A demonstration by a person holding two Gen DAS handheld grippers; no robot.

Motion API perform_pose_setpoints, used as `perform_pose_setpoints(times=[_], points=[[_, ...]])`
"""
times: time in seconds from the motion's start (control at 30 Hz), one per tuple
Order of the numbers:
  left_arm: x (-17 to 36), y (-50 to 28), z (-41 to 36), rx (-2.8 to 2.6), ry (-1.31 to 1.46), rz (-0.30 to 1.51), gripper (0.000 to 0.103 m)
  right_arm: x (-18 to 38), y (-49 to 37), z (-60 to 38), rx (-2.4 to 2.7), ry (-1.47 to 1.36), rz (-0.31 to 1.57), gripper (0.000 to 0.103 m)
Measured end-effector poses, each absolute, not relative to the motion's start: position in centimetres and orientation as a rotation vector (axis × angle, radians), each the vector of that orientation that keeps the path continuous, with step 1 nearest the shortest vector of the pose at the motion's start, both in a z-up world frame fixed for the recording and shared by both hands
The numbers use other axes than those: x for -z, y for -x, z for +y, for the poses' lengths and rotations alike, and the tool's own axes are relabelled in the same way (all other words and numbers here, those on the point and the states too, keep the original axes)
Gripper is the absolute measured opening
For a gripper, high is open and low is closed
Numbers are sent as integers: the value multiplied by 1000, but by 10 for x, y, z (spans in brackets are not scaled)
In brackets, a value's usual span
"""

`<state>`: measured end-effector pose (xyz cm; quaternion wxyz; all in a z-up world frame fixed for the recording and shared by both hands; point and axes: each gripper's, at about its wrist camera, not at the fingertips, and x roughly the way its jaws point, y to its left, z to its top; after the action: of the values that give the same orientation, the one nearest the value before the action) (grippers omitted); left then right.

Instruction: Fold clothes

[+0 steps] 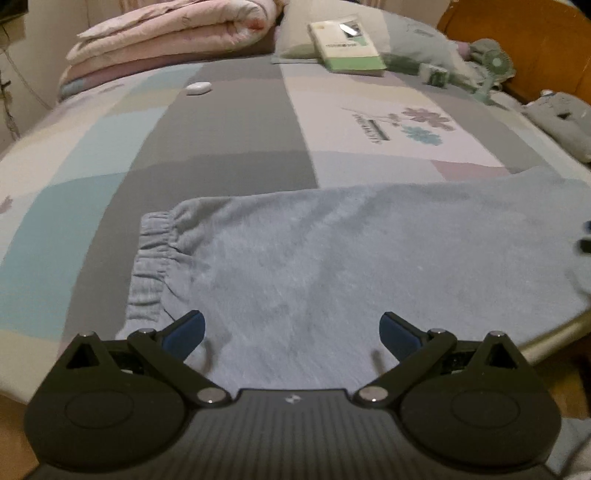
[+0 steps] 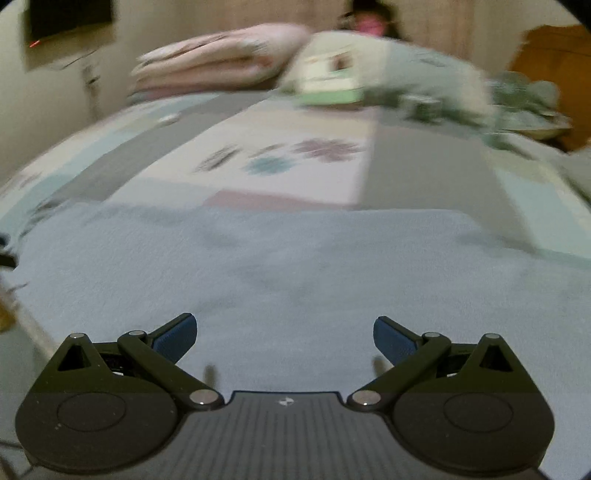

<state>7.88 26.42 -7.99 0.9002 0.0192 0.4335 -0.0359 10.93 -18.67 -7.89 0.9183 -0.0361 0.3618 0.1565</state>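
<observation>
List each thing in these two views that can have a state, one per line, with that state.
left gripper: open, holding nothing, over the garment's near edge
right gripper: open, holding nothing
blue fleece garment: spread flat on the bed, elastic band at the left end
pink quilt: folded, stacked at the bed's far end
small fan: lying on the bed; running or not, cannot tell
</observation>
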Motion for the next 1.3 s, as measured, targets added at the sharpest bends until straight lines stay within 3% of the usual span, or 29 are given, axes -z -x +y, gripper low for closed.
perform_pose_setpoints(times=[0.33,0.73,1.03,1.3], points=[[105,-92,271,-17,3,968,101,96,-81,-323,-35,-59,807,103],[63,-103,218,-22,-121,900,101,103,-64,-380,49,68,731,103],[57,-98,196,-17,-130,899,101,80,-37,-359,-64,16,603,103],[59,-100,207,-37,-95,898,101,111,-44,-298,-233,166,683,103]])
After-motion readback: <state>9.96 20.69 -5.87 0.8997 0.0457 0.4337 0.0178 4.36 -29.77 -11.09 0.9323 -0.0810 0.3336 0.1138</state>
